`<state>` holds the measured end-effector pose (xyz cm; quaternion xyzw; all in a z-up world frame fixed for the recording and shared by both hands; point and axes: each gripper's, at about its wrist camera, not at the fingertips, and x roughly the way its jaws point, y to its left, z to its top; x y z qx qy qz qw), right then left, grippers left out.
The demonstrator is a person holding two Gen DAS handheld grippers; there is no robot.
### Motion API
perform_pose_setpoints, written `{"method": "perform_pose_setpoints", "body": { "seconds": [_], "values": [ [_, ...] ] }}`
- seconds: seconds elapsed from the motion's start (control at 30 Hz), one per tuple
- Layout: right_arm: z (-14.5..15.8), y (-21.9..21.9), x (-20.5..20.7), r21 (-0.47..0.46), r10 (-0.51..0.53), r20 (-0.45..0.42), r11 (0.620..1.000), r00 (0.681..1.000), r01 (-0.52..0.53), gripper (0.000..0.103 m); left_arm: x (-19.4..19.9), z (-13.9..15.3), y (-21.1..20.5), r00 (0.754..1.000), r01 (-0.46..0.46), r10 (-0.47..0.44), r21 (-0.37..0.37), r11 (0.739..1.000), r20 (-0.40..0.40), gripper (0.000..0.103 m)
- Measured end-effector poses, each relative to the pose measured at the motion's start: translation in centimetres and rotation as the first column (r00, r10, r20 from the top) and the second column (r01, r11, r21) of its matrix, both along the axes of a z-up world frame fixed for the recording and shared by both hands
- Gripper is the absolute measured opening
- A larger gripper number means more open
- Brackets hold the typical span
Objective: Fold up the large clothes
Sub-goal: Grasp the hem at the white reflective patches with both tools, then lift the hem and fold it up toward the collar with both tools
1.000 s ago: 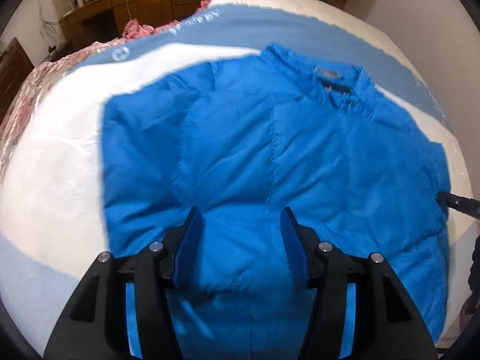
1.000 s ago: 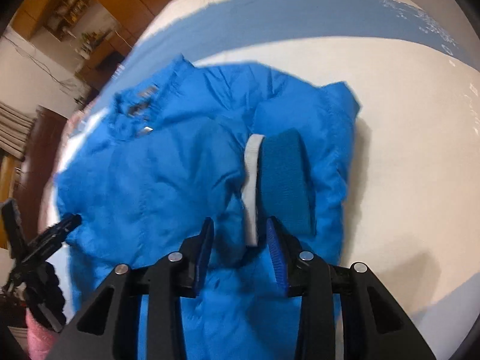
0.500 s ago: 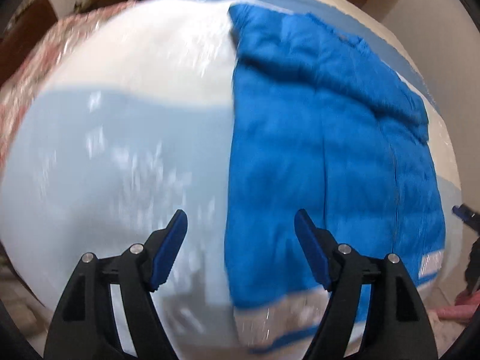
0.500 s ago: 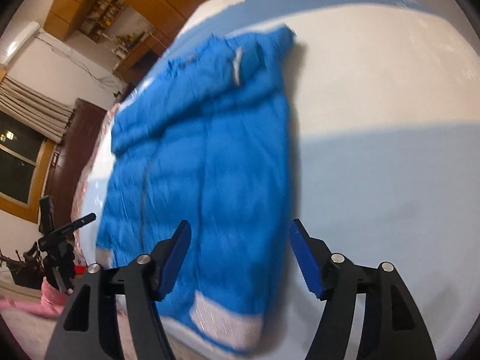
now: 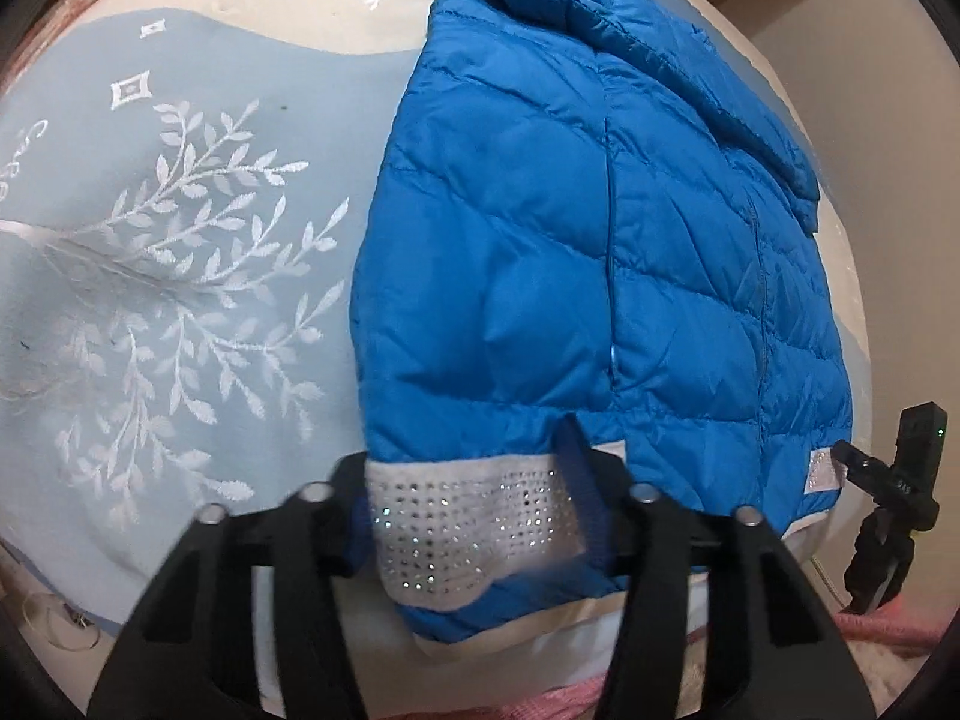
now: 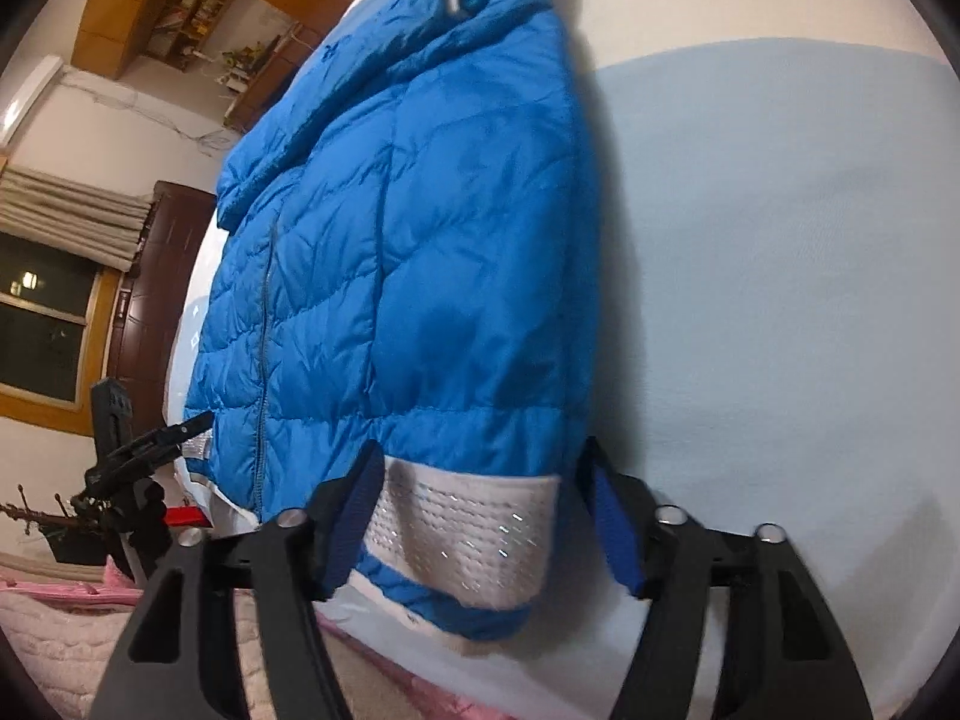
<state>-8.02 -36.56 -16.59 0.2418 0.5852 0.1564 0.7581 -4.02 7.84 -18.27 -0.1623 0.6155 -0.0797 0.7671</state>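
A blue quilted down jacket (image 5: 600, 228) lies flat on the bed, sleeves folded over its front, collar at the far end. Its hem has a white band with sparkling studs (image 5: 468, 522). My left gripper (image 5: 474, 516) is open, its jaws on either side of the hem's left corner. The jacket also shows in the right wrist view (image 6: 408, 252). My right gripper (image 6: 480, 516) is open, its jaws on either side of the white hem band (image 6: 462, 534) at the jacket's right corner. Neither jaw pair is closed on the fabric.
The bed cover (image 5: 180, 252) is pale blue and white with a leaf pattern. The bed's near edge lies just under both grippers. A pink blanket (image 6: 54, 618) lies below the edge. A wardrobe and window (image 6: 42, 324) stand left of the bed.
Both grippers pulled back from the middle of the jacket to its hem at the bed's near edge. Both opened wider and now straddle the hem corners.
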Motion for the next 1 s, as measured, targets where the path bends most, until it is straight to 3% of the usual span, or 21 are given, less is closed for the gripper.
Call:
{"method": "perform_pose_setpoints", "body": {
  "seconds": [0.1,0.13,0.23,0.4,0.5,0.67,0.77,0.9,1.0],
  "values": [
    [0.0,0.6,0.4,0.005,0.008,-0.007,1.0,1.0,-0.008,0.025,0.1,0.4,-0.1,1.0,0.0,0.0,-0.021,1.0,0.01,0.016],
    [0.1,0.6,0.4,0.014,0.008,-0.004,1.0,1.0,-0.008,0.02,0.0,0.7,0.1,1.0,-0.003,0.003,-0.034,0.999,0.015,0.014],
    [1.2,0.4,-0.1,0.049,0.005,0.023,0.999,1.0,-0.006,0.014,-0.5,1.9,0.4,0.999,0.003,0.0,-0.061,0.998,0.05,0.011],
    [2.4,0.6,-1.7,0.052,0.029,0.045,0.998,0.999,-0.032,0.012,-2.0,3.0,1.2,0.998,0.02,-0.015,-0.073,0.997,0.067,0.011],
    [1.2,0.5,-2.1,0.034,0.026,0.007,0.999,1.0,-0.027,0.012,-2.3,1.3,1.7,0.999,0.023,-0.021,-0.056,0.998,0.026,0.012],
    [-1.2,-0.4,-1.5,0.088,-0.029,-0.052,0.996,0.998,0.034,0.013,-1.4,-0.7,2.5,1.0,-0.014,0.012,-0.103,0.995,-0.016,0.013],
    [-0.6,-0.4,-1.4,0.076,-0.021,-0.042,0.997,0.999,0.024,0.013,-1.1,0.3,2.3,1.0,0.003,-0.003,-0.104,0.995,-0.005,0.011],
    [2.3,-0.6,-1.4,0.117,-0.013,0.019,0.993,1.0,0.01,0.012,-0.7,3.5,3.4,0.998,-0.006,0.019,-0.216,0.976,0.057,0.011],
    [4.8,-0.9,-0.4,0.155,-0.018,0.068,0.988,0.998,0.007,0.012,0.4,6.5,3.5,0.992,0.016,0.017,-0.259,0.966,0.125,0.011]
  ]
}}
